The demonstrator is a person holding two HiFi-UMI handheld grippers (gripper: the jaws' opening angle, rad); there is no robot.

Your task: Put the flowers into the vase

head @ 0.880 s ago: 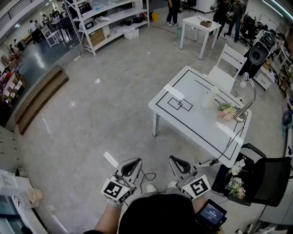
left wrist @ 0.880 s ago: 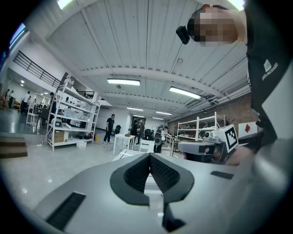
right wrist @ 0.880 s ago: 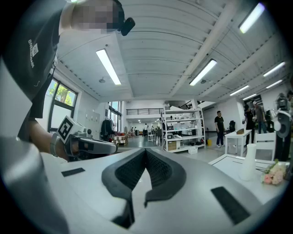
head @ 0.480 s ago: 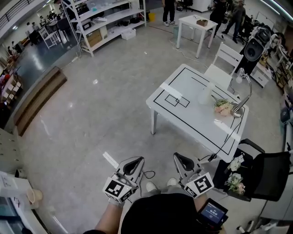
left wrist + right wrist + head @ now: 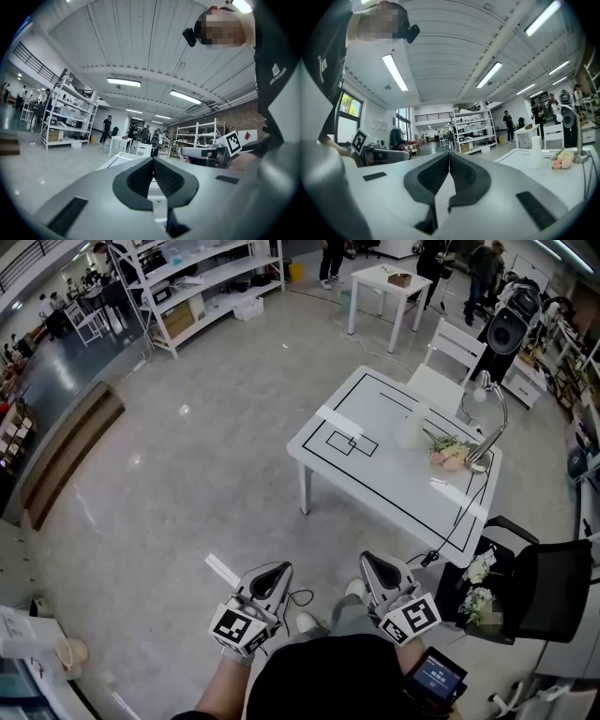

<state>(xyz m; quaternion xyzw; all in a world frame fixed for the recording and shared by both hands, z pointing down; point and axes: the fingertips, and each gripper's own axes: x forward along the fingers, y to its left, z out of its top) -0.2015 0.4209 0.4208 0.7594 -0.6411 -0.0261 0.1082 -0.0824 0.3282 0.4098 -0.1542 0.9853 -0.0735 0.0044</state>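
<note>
Left gripper [image 5: 266,579], right gripper [image 5: 379,571] held level at waist, jaws closed, empty; flowers [image 5: 448,454] lay beside vase [image 5: 409,430] on table [image 5: 375,486], well apart, so approach judged next step

A big open lab-workshop hall — polished grey concrete floor [image 5: 187,474], tall white metal shelving racks [image 5: 220,276] loaded with boxes. Long ceiling strip lights [image 5: 123,82] run overhead, and a white table taped with black outlines [image 5: 394,495] stands mid-floor.
</note>
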